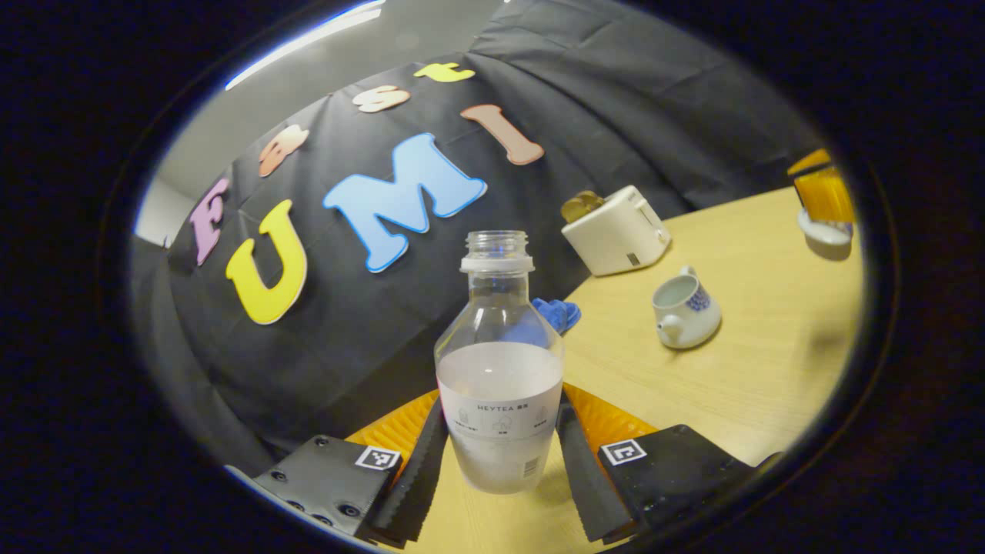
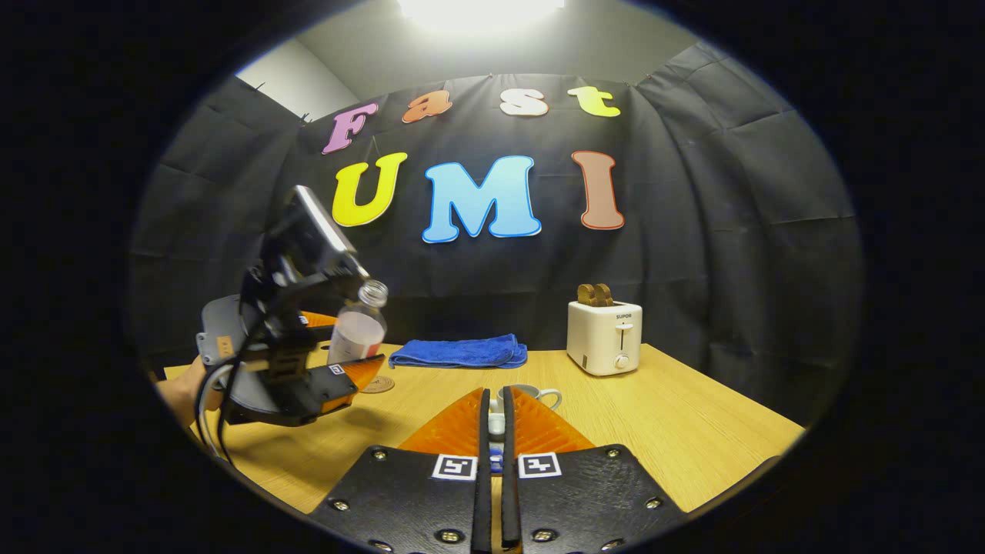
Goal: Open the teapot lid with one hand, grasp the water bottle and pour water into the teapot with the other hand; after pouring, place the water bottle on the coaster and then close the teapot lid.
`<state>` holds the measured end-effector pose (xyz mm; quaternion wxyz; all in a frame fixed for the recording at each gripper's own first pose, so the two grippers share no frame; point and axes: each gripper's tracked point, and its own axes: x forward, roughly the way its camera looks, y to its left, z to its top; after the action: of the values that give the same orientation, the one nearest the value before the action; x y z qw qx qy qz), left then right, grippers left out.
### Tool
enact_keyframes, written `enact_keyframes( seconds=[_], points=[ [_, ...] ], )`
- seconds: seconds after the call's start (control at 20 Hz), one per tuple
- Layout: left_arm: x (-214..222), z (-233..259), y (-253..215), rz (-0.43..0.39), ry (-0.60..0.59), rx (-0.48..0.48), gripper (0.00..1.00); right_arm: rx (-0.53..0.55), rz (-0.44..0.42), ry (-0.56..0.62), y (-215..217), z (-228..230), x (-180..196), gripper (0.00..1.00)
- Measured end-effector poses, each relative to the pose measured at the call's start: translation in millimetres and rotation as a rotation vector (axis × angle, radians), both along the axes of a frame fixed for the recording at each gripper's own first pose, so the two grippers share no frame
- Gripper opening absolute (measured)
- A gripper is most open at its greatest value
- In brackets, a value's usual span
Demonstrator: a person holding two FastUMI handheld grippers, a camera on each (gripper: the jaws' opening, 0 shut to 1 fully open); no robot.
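A clear uncapped water bottle [image 1: 499,369], about half full, stands between the fingers of my left gripper [image 1: 502,404], which is shut on its lower body. In the right gripper view, that left gripper [image 2: 338,373] holds the bottle [image 2: 356,329] slightly tilted above the table's left side, with a round coaster [image 2: 377,384] just behind it. The white teapot [image 1: 685,312] with a blue pattern sits lidless on the table. My right gripper [image 2: 496,400] is shut on the small white teapot lid [image 2: 496,423], and the teapot [image 2: 532,395] is just beyond its tips.
A white toaster [image 2: 604,336] holding bread stands at the back right of the wooden table [image 2: 692,431]. A folded blue cloth [image 2: 460,352] lies along the back edge. A hand [image 2: 181,396] holds the left gripper at the left.
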<state>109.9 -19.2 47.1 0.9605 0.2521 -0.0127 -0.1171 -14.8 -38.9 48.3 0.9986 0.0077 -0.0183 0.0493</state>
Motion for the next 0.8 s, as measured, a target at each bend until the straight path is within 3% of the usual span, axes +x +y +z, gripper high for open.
enact_keyframes(
  seconds=[0.15, 0.25, 0.8],
  points=[
    [-5.0, 17.6, 16.4, 0.005, -0.01, -0.227, 0.87, -0.004, 0.002, 0.001, 6.1, -1.4, 15.7, 0.05],
    [0.7, 22.5, 29.4, 0.012, -0.009, -0.316, 0.87, -0.004, 0.008, 0.006, 11.1, -2.6, 23.1, 0.05],
    [102.6, 10.0, 88.3, 0.071, -0.003, -0.519, 0.87, 0.02, 0.014, 0.048, 7.7, -20.7, 44.7, 0.05]
  ],
)
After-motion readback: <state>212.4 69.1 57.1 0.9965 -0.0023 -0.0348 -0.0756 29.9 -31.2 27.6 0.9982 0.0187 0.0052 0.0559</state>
